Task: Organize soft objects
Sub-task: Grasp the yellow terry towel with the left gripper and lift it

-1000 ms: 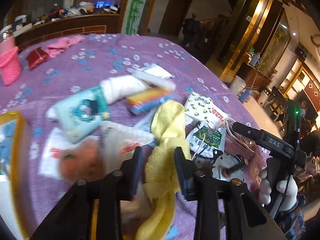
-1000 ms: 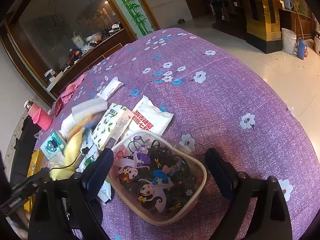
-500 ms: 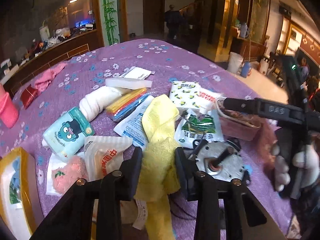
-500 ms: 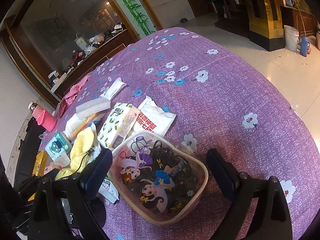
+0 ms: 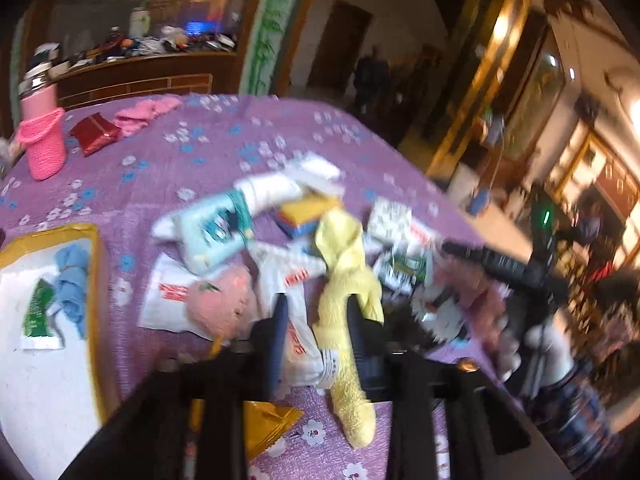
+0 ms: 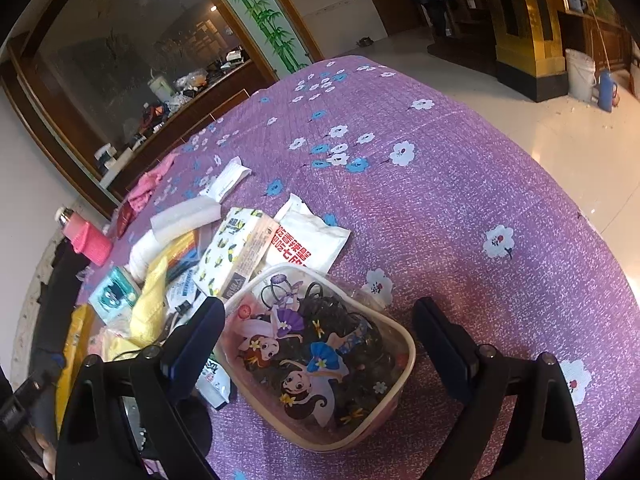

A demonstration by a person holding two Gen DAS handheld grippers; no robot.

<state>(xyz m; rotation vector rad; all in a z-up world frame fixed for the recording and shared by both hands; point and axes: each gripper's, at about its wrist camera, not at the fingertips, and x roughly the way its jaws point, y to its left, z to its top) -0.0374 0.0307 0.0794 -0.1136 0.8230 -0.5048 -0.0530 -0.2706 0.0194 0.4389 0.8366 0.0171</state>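
**Jaws pinched on a limp yellow cloth**

Left gripper [image 5: 314, 320] has its jaws closed on the yellow towel [image 5: 346, 276], held mid-length above the purple tablecloth [image 5: 208, 148], near the packet pile. It looks light, floppy and plush, so both ends droop; a bunched middle grip suits it. Right gripper [image 6: 318, 334] hangs wide open over the cartoon pouch [image 6: 320, 360], holding nothing.

Left gripper pinching, right gripper spread wide

The left gripper [image 5: 314, 320] has its jaws closed on a yellow cloth [image 5: 344, 264]; the right gripper [image 6: 320, 332] hangs with fingers far apart, nothing gripped between them
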